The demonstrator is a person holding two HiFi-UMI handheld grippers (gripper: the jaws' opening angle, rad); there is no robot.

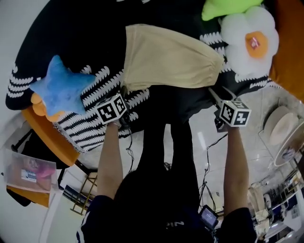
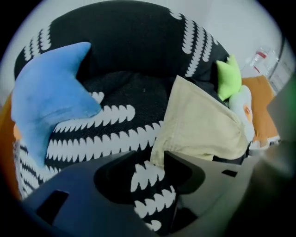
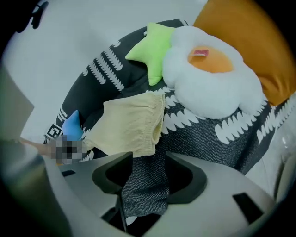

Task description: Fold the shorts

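Left tool (image 2: 149,158), right tool (image 3: 149,158) half open — shorts (image 1: 166,59) apparently unheld.

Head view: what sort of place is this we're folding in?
Likely a home lounge or a mock-up of one: a round black-and-white patterned seat, with a blue star plush and a fried-egg plush resting on it.

A big round black cushion (image 1: 95,28) with white leaf-like markings fills the middle. A blue star pillow (image 1: 61,88) lies at its left edge, just above an orange pad (image 1: 52,140). On the far right sit a green star pillow (image 1: 225,7) and, touching it, a white fried-egg pillow (image 1: 249,38) with an orange yolk, beside another orange cushion (image 1: 289,42). A white fan (image 1: 285,137) stands on the floor at the right, and a clear plastic container (image 1: 28,171) lies at the left.
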